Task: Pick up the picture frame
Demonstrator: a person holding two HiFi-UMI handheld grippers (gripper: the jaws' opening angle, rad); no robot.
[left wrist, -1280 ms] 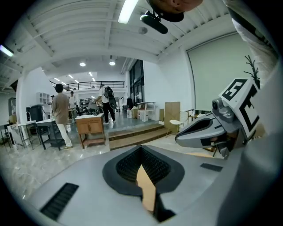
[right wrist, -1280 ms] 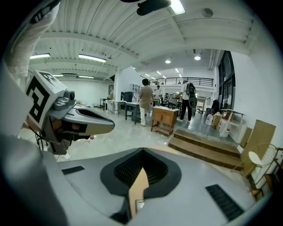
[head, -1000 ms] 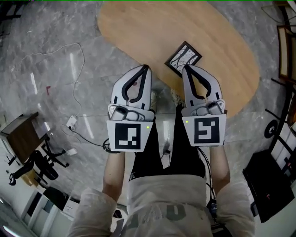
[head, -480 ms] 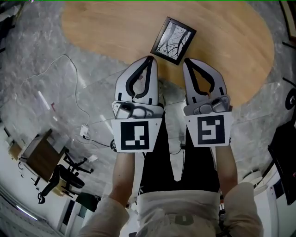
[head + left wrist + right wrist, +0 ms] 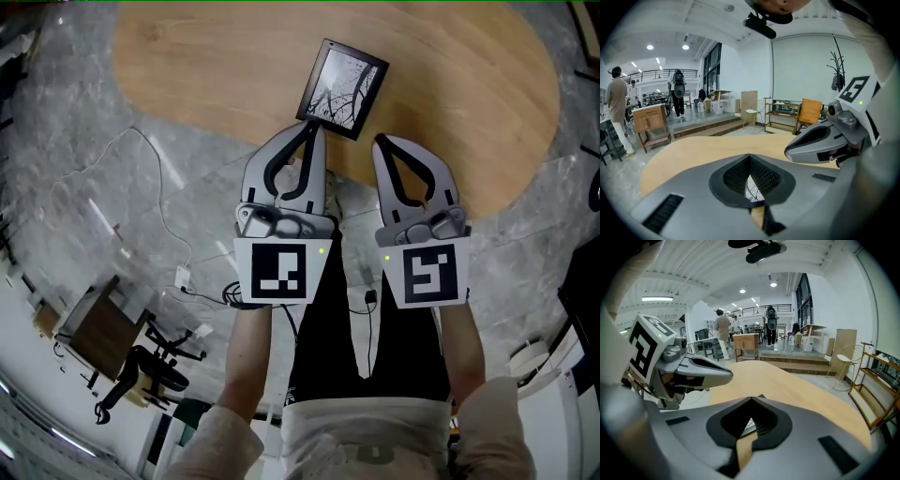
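Clearly, left gripper [image 5: 311, 131] and right gripper [image 5: 379, 142] were clenched, empty. Picture frame [image 5: 342, 86] lay flat on worktop [image 5: 206, 56], just ahead.

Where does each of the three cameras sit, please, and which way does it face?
Head view: on the head, looking steeply down at the table, picture frame, left gripper and right gripper; forearms and legs show.
Left gripper view: on that gripper, looking along its shut jaws across the table; right gripper at right.
Right gripper view: on that gripper, looking along its shut jaws; left gripper at left.
Shared: all show the table.
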